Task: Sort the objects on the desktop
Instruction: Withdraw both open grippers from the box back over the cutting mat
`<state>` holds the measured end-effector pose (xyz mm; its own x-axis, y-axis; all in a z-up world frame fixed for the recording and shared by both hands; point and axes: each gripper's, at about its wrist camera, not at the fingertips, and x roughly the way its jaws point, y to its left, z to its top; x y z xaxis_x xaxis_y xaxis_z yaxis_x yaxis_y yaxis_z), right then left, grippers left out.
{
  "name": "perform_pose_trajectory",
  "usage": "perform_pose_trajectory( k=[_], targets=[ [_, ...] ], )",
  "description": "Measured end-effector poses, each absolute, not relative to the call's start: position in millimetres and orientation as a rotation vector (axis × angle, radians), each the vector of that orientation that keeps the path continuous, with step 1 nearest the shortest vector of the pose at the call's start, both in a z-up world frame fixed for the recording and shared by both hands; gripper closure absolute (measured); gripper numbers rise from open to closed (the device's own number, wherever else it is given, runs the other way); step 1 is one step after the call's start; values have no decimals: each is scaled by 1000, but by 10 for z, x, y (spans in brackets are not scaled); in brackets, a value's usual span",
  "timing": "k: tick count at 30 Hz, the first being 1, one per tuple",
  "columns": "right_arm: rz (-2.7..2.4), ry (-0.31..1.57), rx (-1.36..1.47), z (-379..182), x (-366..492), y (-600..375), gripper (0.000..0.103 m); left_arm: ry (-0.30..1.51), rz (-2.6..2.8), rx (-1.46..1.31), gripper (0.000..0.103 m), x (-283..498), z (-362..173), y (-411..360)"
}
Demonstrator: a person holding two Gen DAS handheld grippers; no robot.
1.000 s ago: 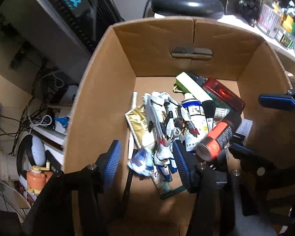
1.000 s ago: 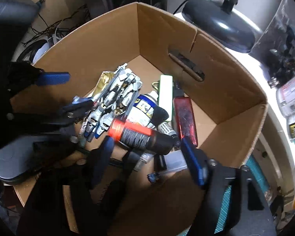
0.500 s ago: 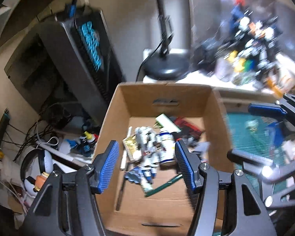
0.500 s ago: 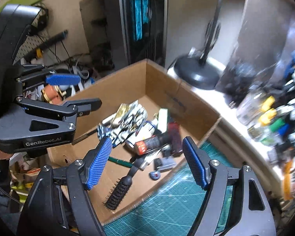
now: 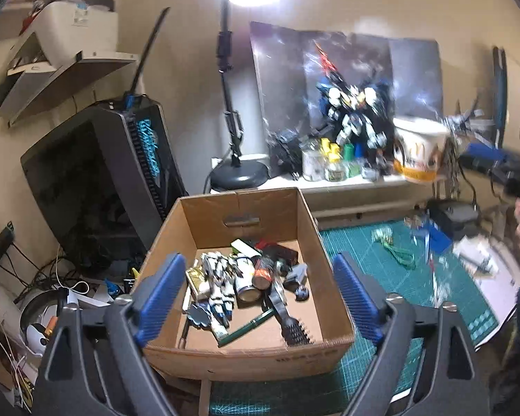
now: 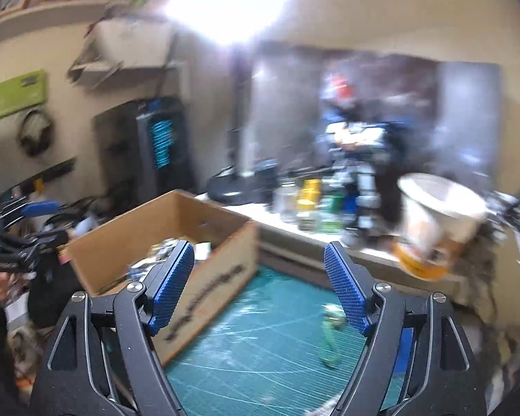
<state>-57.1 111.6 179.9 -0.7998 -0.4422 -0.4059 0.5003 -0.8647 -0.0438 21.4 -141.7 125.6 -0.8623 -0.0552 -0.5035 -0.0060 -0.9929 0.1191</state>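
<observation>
L wrist view: left gripper (image 5: 258, 294) w/ blue ribbed pads spread wide, nothing between them, hovering above the open brown cardboard box (image 5: 308, 215). Box sits at the left edge of the green cutting mat (image 5: 398, 277). Contents, all in a loose heap on the box floor: white-and-blue plastic robot figure (image 5: 220, 282), white spray can w/ blue label (image 5: 245, 280), orange-capped black cylinder (image 5: 262, 270), black bristle hairbrush (image 5: 287, 319), dark green pen (image 5: 249, 326), gold foil packet (image 5: 197, 279). Figure prob. light but fragile, thin parts; take by torso, not limbs. Cans stiff, smooth, may roll; grip across the body.

R wrist view (blurred): right gripper (image 6: 260, 291) likewise wide apart, empty, over the mat. Green looped cord-like item (image 6: 331, 332) lies on the mat just ahead, between the pads' line; soft, light, likely floppy, so pinch at a bunched part. Exact nature can't tell. Box to the left, contents unreadable here.
</observation>
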Motion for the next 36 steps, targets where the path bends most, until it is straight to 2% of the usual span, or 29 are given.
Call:
perform_pose_trajectory(
  k=[1,7,12,17,22,27,32,36],
  targets=[
    [-2638,204,509,1768,-498,1209,17,-191,-3005,824,14,220,1186,-1364],
    [-2858,133,495,1537,-252,1646,11,-176,-3125,873,14,274,938,-1103],
    [-2923,96,534,1430,-119,1883,11,-204,-3217,820,14,354,884,-801],
    [-2947,-41,536,1322,51,2155,11,-265,-3242,766,12,411,896,-559],
    [-3010,11,534,1270,262,2250,11,-242,-3223,674,12,463,927,-443],
    [-3076,-71,568,1115,426,2322,11,-178,-3113,609,12,509,732,-326],
    [-3088,38,640,958,475,2216,11,-83,-3118,692,12,485,502,-237],
    [-3055,45,675,870,524,2186,11,-53,-3132,771,12,433,399,-175]
  ],
)
